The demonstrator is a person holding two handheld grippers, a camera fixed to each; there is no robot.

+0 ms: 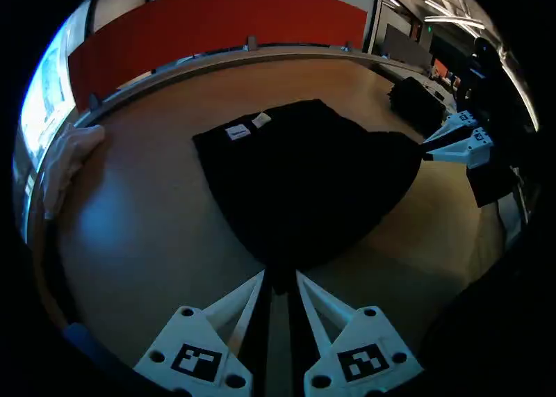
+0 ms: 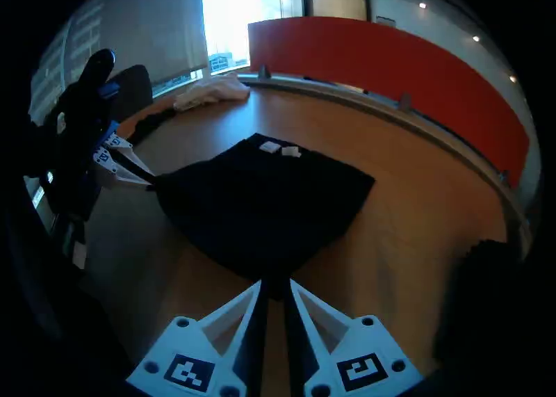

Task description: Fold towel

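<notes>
Left gripper [image 1: 281, 280]: I am seeing its fingers drawn together on the near corner of the towel [image 1: 306, 181]. Black cloth is filling the narrow gap at the tips, so I am logging it as clamped on the towel. The exact contact line is dark on dark and hard to make out.

Right gripper [image 2: 276, 286]: I am reading the same here, with the fingers pinched on another towel corner. The tips are merging with the cloth, and the bases of both grippers are being cut off by the lower edge of each view.

The towel is lying mostly flat on the table [image 1: 139, 223], spread between the two grippers. Two white tags [image 1: 238, 131] are showing near its far edge.

In the left gripper view, the right gripper is sitting at the towel's right corner, and the hand behind it is too shadowed to resolve. A dark pile [image 1: 417, 101] is sitting beyond it; I cannot tell what it is.

A pale cloth [image 2: 212, 91] is lying at the table's far rim, well apart from the towel. A red panel [image 2: 389, 63] is running behind the rim. The right gripper view is adding a bright window [image 2: 243, 14].
</notes>
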